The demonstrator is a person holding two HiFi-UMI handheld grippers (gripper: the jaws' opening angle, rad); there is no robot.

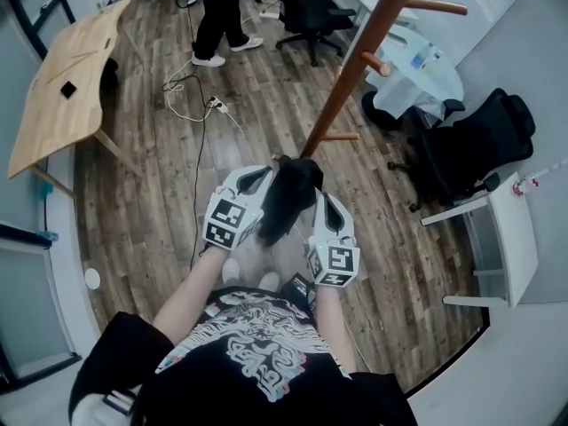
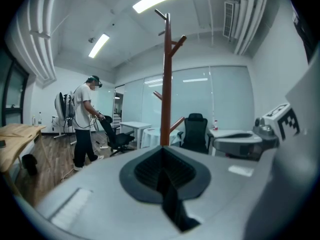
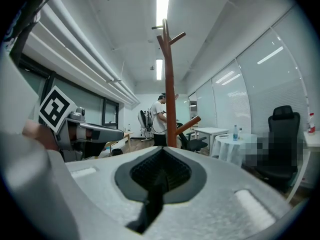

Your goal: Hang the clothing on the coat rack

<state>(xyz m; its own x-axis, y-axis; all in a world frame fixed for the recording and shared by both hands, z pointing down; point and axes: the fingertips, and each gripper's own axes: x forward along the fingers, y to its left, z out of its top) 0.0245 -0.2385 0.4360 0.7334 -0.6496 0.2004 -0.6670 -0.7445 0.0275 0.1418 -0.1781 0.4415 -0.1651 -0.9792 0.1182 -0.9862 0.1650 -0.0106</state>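
clothing [image 1: 286,198] is off the floor [image 1: 160,193] and bunched up, a black bundle hanging between the two tools right in front of the carrier's chest. left tongs [image 1: 264,174] are pressed fully together, and the left gripper view shows a dark strip trailing out of the seam. that's probably a fold of the black fabric, though the close-up is too blurred to be sure. right tongs [image 1: 319,199] match: pads together, the same dark strip running down from the join. so it's a two-sided pinch, one grip at each side of the bundle.

coat rack [image 1: 355,65] stands just ahead, its brown pole rising past the bundle in the head view and dead centre in both gripper views. pegs [image 1: 377,63] stick out at several heights and every one in view is bare. nothing is draped on the pole, and the cloth is apart from the rack, with none of it looped over wood.

progress call: the pickup and the carry look done, and the approach is nearly there. what's left is the real work: lifting the bundle to a peg, getting a collar or fold over it, then letting go on both sides. the way it's wadded, finding a part that will hook may be the fiddly bit.
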